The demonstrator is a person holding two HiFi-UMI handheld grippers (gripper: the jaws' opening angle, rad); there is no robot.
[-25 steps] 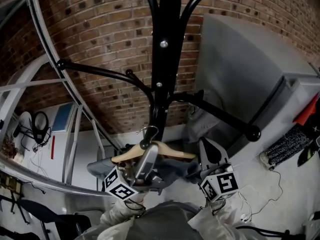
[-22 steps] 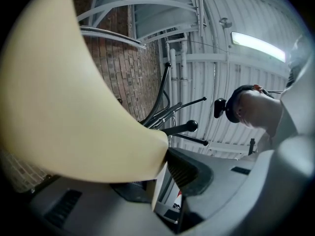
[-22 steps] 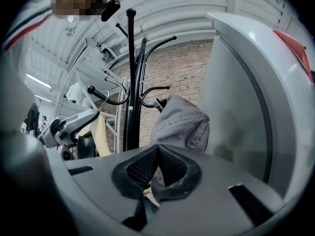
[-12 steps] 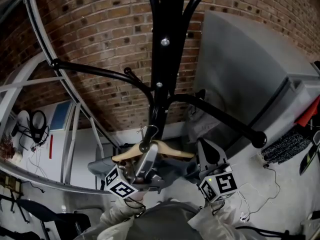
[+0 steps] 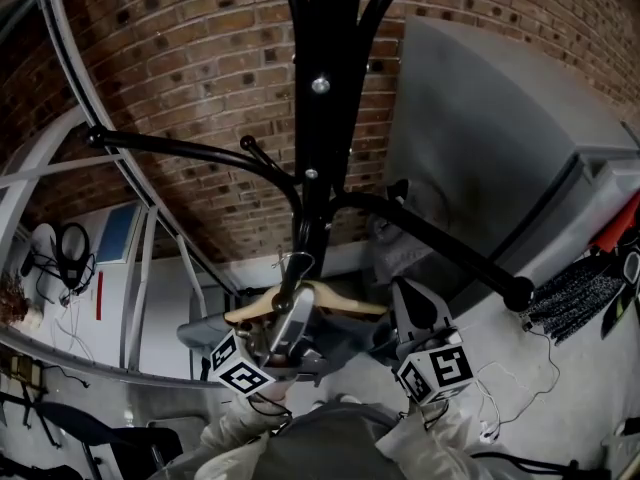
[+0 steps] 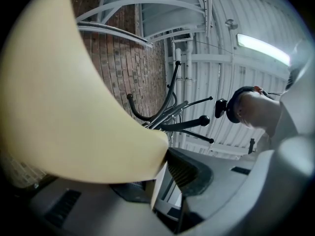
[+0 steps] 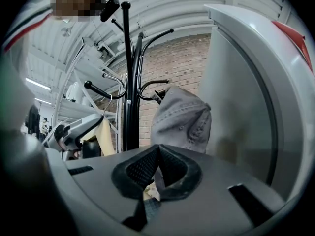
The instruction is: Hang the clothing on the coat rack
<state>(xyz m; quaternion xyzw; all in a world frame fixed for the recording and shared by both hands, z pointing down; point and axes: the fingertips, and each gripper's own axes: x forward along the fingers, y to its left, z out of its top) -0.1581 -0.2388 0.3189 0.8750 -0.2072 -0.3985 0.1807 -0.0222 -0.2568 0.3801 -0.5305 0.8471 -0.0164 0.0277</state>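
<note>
The black coat rack rises right in front of me, with arms branching left and right. Just below its pole my left gripper is shut on a pale wooden hanger, whose metal hook stands close to the pole. A grey garment hangs from the hanger. In the left gripper view the hanger fills the left side, wedged between the jaws. My right gripper is at the garment's right end, and in the right gripper view it is shut on the grey fabric, with the rack behind.
A brick wall stands behind the rack. A tall grey cabinet is close on the right. One rack arm ends in a knob just right of my right gripper. White metal framing stands left. Cables and a brush lie on the floor.
Both grippers keep their grip and barely move. The rack's arms drift slightly left and down in the head view as the head shifts.
</note>
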